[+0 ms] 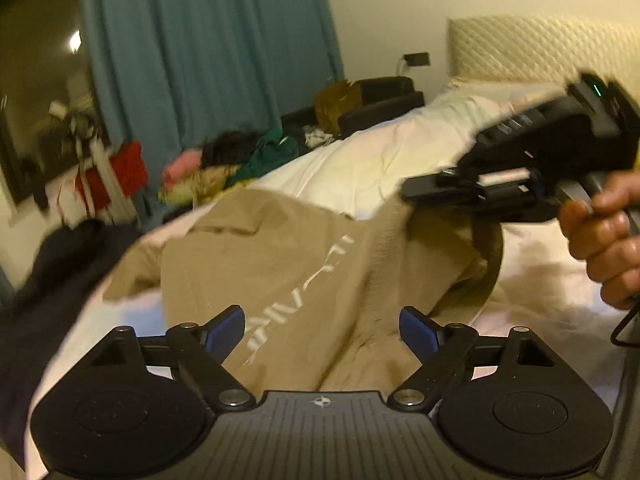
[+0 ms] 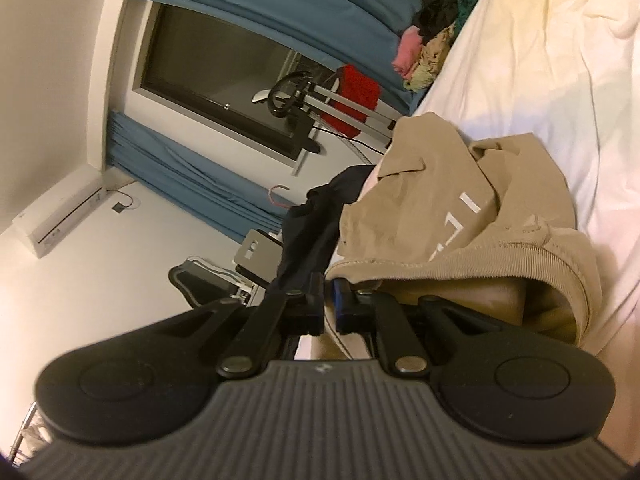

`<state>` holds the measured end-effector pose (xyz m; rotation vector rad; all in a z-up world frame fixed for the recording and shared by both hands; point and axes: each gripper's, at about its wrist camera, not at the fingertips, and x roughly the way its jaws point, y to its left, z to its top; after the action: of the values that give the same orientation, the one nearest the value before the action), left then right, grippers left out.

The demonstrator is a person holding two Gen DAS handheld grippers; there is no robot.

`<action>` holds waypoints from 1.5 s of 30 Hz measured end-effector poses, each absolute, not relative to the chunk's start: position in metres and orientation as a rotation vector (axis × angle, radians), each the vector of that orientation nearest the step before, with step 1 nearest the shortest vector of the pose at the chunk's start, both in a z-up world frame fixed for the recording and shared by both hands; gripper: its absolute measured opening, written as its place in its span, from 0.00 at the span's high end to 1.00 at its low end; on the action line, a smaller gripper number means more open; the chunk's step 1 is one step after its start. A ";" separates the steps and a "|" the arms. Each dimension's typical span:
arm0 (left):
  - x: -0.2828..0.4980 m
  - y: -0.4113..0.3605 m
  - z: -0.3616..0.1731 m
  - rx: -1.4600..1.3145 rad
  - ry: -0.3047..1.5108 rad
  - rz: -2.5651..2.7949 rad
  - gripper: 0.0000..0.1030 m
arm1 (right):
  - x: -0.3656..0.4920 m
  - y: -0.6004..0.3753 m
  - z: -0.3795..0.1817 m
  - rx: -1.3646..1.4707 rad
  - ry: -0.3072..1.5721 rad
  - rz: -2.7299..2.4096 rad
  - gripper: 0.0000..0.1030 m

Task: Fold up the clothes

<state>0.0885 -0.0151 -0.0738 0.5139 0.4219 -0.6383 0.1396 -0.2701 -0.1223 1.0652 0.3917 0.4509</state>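
A tan sweatshirt with white lettering (image 1: 288, 264) lies on the white bed (image 1: 360, 168). My left gripper (image 1: 322, 330) is open just above the sweatshirt's near part, holding nothing. My right gripper (image 2: 329, 304) is shut on the sweatshirt's ribbed hem (image 2: 440, 264) and lifts that edge off the bed. In the left wrist view the right gripper (image 1: 436, 190) shows at the right with the tan cloth hanging from it. The right wrist view is rolled sideways.
A dark garment (image 1: 52, 280) lies at the bed's left edge. A heap of mixed clothes (image 1: 224, 164) sits at the bed's far side by the teal curtain (image 1: 200, 48). A padded headboard (image 1: 532, 48) and pillow stand at the far right.
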 end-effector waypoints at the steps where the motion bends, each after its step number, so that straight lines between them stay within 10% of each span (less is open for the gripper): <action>1: 0.085 -0.029 -0.078 0.546 0.418 -0.622 0.16 | 0.139 -0.271 -0.121 1.065 0.385 0.455 0.93; 13: 0.076 -0.118 -0.160 0.960 0.307 -0.201 0.14 | 0.122 -0.277 -0.110 1.022 0.334 0.470 0.92; 39: 0.093 -0.060 -0.099 0.574 0.283 -0.002 0.06 | 0.108 -0.271 -0.098 0.821 0.346 0.415 0.90; 41: 0.096 -0.050 -0.084 0.495 0.264 0.015 0.06 | 0.110 -0.269 -0.100 0.773 0.387 0.386 0.84; 45: 0.099 -0.032 -0.061 0.376 0.247 0.041 0.06 | 0.097 -0.264 -0.090 0.643 0.352 0.342 0.21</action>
<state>0.0985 -0.0316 -0.0614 0.3760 0.2469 0.0411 0.0968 -0.2636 -0.0898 0.6429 0.3519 0.3422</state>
